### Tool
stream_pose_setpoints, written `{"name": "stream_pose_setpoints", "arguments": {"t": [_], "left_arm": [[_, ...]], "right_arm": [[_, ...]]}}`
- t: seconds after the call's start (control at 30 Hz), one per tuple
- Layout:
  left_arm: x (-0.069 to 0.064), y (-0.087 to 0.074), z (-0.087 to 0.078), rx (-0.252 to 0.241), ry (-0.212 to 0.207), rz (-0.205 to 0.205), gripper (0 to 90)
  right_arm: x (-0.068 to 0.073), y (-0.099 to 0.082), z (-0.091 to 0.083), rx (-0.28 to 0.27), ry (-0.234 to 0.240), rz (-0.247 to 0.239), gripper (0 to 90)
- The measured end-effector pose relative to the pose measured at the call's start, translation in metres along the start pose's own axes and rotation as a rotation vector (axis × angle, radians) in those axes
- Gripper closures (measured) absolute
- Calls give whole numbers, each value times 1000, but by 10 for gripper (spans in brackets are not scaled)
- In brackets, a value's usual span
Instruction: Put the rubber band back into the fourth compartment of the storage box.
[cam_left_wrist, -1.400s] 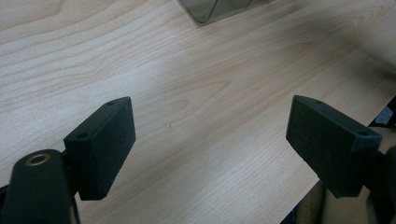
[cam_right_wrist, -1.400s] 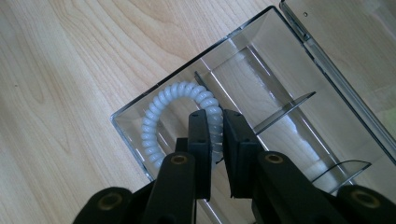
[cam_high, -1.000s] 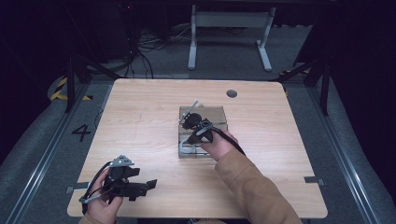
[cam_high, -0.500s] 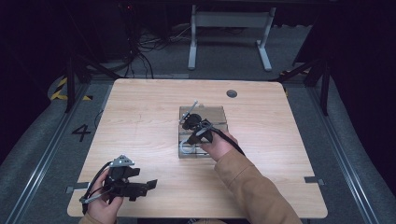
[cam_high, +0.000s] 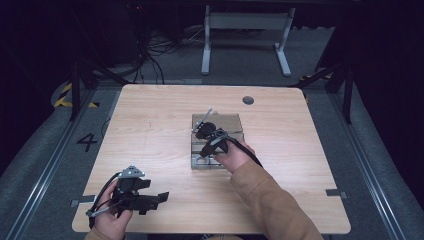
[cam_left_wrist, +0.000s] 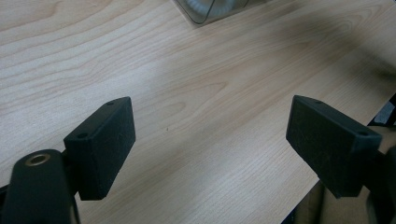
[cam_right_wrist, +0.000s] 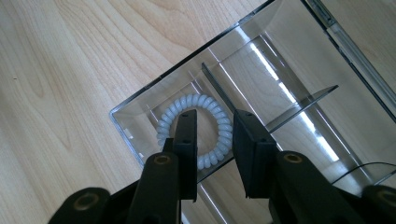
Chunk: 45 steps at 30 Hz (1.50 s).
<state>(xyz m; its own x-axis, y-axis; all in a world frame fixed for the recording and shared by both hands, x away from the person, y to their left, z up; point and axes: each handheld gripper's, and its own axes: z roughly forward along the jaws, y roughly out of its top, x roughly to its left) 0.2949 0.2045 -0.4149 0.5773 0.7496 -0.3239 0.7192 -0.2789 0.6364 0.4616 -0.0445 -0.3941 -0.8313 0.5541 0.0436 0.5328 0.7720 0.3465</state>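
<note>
Left gripper (cam_high: 157, 198) low at near edge, jaws wide apart, right gripper (cam_right_wrist: 212, 140) reached forward, jaws narrowly parted

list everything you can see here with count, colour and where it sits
table: one, light wood, fills the middle of the high view
organiser box: one, clear plastic with dividers, at the table's centre
coil hair tie: one, pale white, in a corner compartment of the box
round insert: one, dark, in the tabletop near the far edge
floor marking "4": one, dark, left of the table
left gripper: one, black, jaws wide apart over bare wood at the near-left corner
right gripper: one, black, jaws a narrow gap apart, over the hair tie
sleeve: one, tan, right forearm
</note>
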Motion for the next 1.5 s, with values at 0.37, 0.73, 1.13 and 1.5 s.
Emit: {"name": "stream_pose_setpoints", "arguments": {"t": [0.37,0.73,1.13,1.5], "left_arm": [[1,1,1,-1,1,2,164],[2,1,-1,-9,-4,-4,163],[1,1,0,-5,0,3,163],[2,-2,-2,-9,6,-7,163]], "right_arm": [[-1,-4,-9,-36,-5,5,706],[-3,-19,-34,-96,-21,21,679],[-10,-49,-62,-153,-55,50,658],[-22,-82,-82,-182,-107,94,650]]}}
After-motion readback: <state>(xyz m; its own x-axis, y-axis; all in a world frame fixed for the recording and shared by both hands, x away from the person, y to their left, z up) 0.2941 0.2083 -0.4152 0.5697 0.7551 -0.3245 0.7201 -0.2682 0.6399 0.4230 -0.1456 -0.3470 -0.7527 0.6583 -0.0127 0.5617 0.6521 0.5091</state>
